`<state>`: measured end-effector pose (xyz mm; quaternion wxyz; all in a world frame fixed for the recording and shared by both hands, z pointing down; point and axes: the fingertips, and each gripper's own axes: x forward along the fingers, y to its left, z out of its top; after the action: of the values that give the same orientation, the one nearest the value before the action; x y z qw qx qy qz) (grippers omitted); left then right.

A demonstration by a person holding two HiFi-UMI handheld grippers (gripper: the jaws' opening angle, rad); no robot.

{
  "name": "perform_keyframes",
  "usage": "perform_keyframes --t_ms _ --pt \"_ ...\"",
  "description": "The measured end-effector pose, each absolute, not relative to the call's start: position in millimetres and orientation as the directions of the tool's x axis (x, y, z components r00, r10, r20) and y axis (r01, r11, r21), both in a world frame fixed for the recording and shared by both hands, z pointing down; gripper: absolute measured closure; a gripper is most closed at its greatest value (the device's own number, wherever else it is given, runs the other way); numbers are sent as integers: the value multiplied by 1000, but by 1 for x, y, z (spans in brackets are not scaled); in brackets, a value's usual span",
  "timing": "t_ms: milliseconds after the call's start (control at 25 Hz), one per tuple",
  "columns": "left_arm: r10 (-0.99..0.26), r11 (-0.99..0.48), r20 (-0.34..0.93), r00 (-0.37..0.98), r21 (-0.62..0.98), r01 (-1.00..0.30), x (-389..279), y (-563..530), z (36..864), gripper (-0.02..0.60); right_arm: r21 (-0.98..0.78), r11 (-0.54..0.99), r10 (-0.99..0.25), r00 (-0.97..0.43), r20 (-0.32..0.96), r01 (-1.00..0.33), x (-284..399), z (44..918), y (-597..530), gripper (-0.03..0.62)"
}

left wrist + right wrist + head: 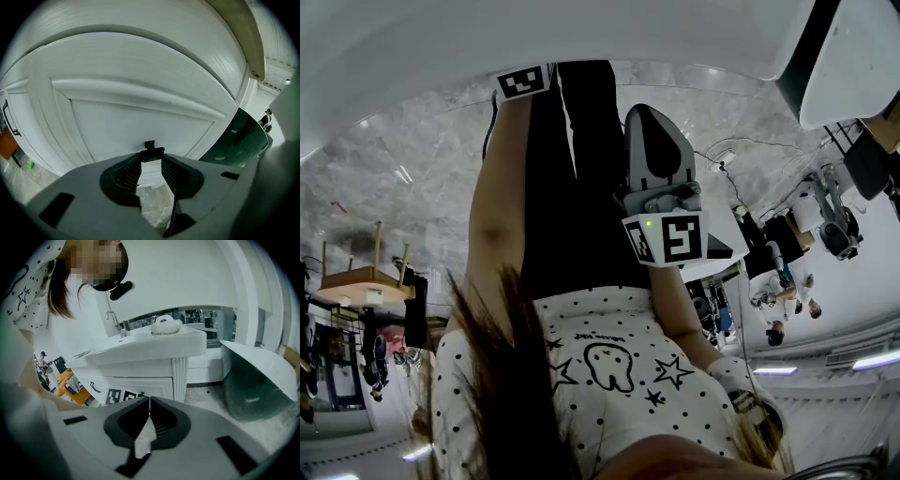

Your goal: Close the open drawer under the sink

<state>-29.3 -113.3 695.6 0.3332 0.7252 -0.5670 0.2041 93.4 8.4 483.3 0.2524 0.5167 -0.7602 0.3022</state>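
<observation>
Head view: the camera looks down the person's own body. A white shirt [609,361] with black dots, stars and a tooth drawing fills the bottom. Black trousers [572,178] run up to a grey marble floor [422,169]. The right gripper [652,127] is held in front of the legs, jaws pointing away, with its marker cube [667,239] nearest the camera. Of the left gripper [525,82] only its marker cube shows, beside the trousers near the top. Its jaws cannot be seen here.

Left gripper view: a white panelled drawer front [140,112] fills nearly the whole picture, very close. The left gripper [151,155] has its jaws closed on a small black handle [153,152] fixed to that front; the handle spans the narrow gap between the jaw tips. Marble floor shows below, between the jaws. A dark green glass panel [246,138] stands at the right edge.

Right gripper view: the right gripper [149,404] has its jaws pressed together with nothing between them. Beyond them stands a white sink [154,345] with a metal tap [112,319] and a pale rounded lump [165,325] on its top. Under the sink is the white drawer front [136,383]. The left gripper's marker cube [119,397] sits right against it. How far the drawer stands out cannot be told. The green glass panel [255,390] is to the right, well apart from the sink.
</observation>
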Motion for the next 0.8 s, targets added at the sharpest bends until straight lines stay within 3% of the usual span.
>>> perform_keyframes --t_ms 800 --pt "-726 -63 649 227 266 -962 -32 -103 674 454 -218 298 -639 -364 677 -929 98 480 42 579"
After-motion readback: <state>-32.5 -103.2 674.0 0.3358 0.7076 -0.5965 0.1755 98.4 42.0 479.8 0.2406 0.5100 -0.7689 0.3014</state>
